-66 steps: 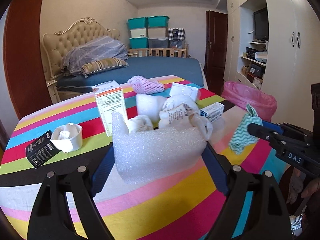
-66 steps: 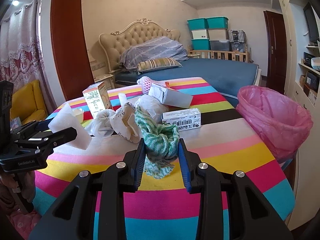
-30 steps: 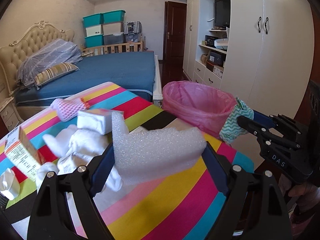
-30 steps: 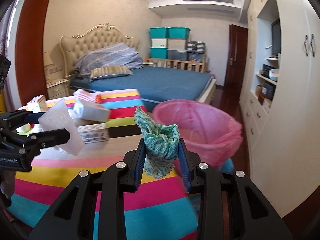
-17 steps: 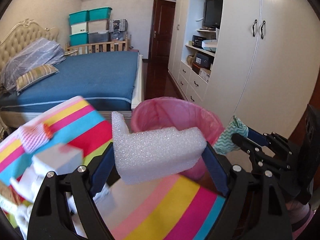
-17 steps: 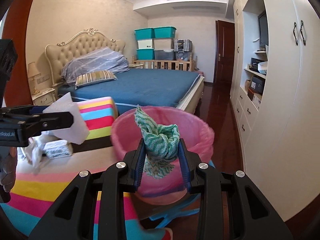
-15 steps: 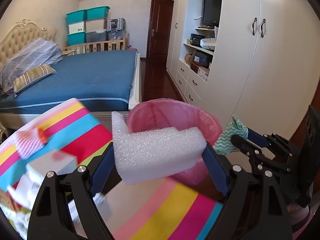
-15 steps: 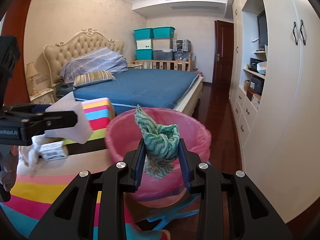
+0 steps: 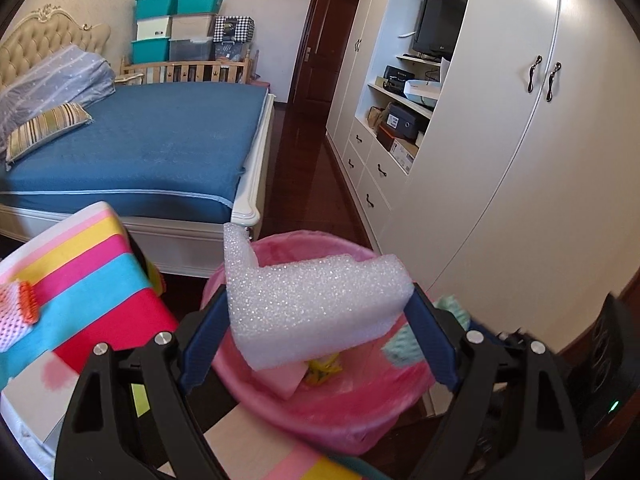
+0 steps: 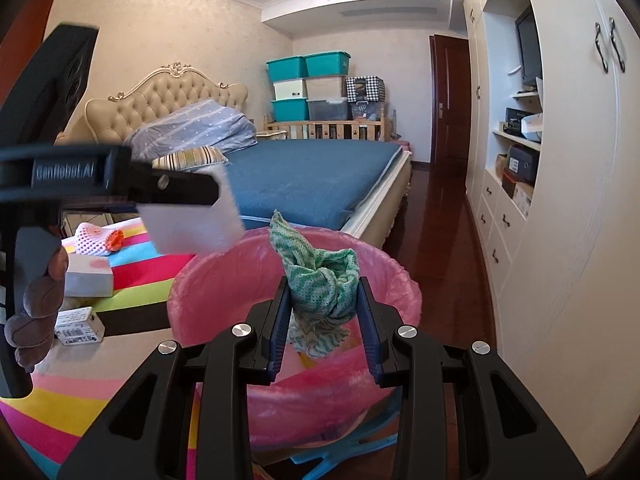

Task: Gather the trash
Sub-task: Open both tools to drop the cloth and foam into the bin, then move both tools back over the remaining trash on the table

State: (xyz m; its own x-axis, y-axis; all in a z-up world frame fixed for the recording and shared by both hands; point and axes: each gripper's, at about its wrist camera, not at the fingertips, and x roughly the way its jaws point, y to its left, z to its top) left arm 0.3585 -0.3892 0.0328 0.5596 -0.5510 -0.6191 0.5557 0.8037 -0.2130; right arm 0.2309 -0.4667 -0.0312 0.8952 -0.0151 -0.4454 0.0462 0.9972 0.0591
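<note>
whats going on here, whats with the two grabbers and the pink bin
A person is clearing trash off the rainbow-striped table with a handheld gripper in each hand. The left gripper clamps a white L-shaped foam block, and the right gripper pinches a crumpled green patterned cloth. Both are held over the pink-lined trash bin beside the table, not yet released. Small boxes and a pink mesh sleeve are on the table.

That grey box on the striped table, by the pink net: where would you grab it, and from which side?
Grip the grey box across its two long side faces, coming from above. It lies flat, its broad top bare, and the pink net sits apart behind it. Hedged: the left gripper's hand hides its left end.
</note>
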